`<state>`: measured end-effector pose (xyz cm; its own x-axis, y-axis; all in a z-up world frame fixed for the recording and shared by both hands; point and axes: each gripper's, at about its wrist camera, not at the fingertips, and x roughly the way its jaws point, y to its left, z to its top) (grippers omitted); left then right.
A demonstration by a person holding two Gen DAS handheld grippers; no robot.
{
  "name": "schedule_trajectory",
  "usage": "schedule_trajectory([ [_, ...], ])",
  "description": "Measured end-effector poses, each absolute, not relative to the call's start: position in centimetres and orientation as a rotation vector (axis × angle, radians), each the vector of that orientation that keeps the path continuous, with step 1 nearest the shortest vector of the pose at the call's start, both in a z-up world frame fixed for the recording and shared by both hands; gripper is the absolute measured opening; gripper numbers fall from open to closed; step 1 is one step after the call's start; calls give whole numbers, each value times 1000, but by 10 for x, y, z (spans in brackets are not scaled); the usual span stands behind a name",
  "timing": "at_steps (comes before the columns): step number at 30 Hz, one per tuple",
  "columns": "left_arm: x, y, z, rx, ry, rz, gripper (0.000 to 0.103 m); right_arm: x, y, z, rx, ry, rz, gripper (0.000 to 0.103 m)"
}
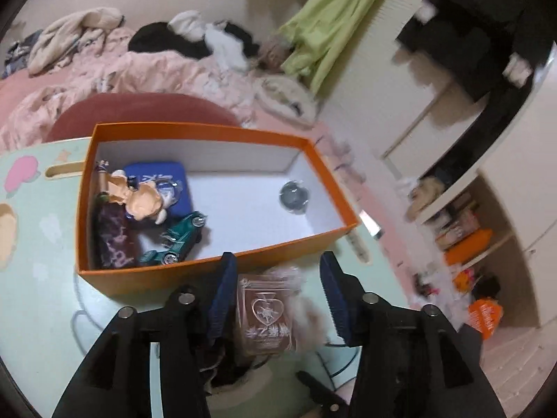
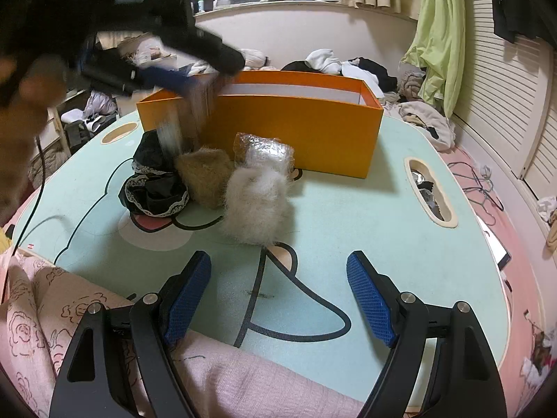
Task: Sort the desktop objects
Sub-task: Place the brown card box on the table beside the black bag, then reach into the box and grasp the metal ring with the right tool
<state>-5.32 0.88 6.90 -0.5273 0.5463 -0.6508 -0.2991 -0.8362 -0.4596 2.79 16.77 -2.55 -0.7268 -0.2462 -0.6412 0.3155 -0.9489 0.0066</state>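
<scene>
An orange box (image 1: pixel 167 275) stands on the pale green table (image 1: pixel 38 278). It holds a green toy car (image 1: pixel 177 240), a figurine (image 1: pixel 139 198), a blue tin (image 1: pixel 163 174), a purple pouch (image 1: pixel 113 240) and a dark round object (image 1: pixel 294 196). My left gripper (image 1: pixel 275 271) is open just in front of the box; a clear brown card pack (image 1: pixel 264 313) sits between its fingers, blurred. In the right wrist view the left gripper (image 2: pixel 181 83) hovers at the box's (image 2: pixel 296 129) near left corner with the blurred pack (image 2: pixel 188 115) below it. My right gripper (image 2: pixel 278 299) is open and empty, low over the table.
On the table (image 2: pixel 348 230) in front of the box lie a white fluffy item (image 2: pixel 256 205), a tan fluffy item (image 2: pixel 205 174), a bubble-wrapped packet (image 2: pixel 268 153) and a black lace cloth (image 2: pixel 153 181). The table has handle slots (image 2: pixel 431 191). A pink quilt (image 2: pixel 209 376) lies at the near edge.
</scene>
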Motion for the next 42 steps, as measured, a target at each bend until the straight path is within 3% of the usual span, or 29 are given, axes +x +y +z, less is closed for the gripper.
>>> schedule_trajectory([
  [5, -23, -14, 73, -1043, -426, 2441, 61, 28, 167, -25, 968, 148, -2664, 80],
  [8, 10, -27, 63, -1031, -381, 2541, 80, 29, 167, -25, 971, 146, -2667, 80],
  [10, 24, -29, 47, -1085, -307, 2589, 86, 29, 166, -25, 971, 146, -2667, 80],
  [13, 25, -21, 11, -1256, -159, 2601, 86, 29, 166, -25, 971, 145, -2667, 80],
  [14, 28, -18, 7, -1224, -110, 2639, 89, 30, 167, -23, 972, 146, -2669, 80],
  [15, 26, -9, 3, -1258, -22, 2675, 100, 30, 167, -23, 972, 149, -2672, 80],
  [17, 21, 6, 0, -1332, 145, 2717, 103, 33, 167, -21, 971, 148, -2676, 80],
  [18, 21, 8, 1, -1321, 144, 2708, 103, 34, 169, -20, 974, 142, -2674, 80],
  [19, 21, 8, 1, -1314, 146, 2707, 103, 35, 170, -18, 970, 134, -2678, 73],
  [20, 22, 7, 2, -1310, 135, 2708, 103, 36, 171, -17, 968, 122, -2672, 55],
  [23, 24, -1, 2, -1313, 108, 2726, 103, 25, 185, 6, 949, -3, -2637, 25],
  [26, 25, -2, 2, -1313, 106, 2729, 103, -3, 194, 52, 883, -51, -2682, 23],
  [31, 25, -3, 0, -1313, 108, 2727, 103, -94, 164, 102, 1154, 185, -2512, 23],
  [36, 25, -3, 0, -1312, 108, 2728, 103, -160, 133, 70, 1520, 503, -2335, 23],
  [42, 26, -3, 0, -1313, 106, 2728, 103, -169, 120, 35, 1605, 754, -2347, 22],
])
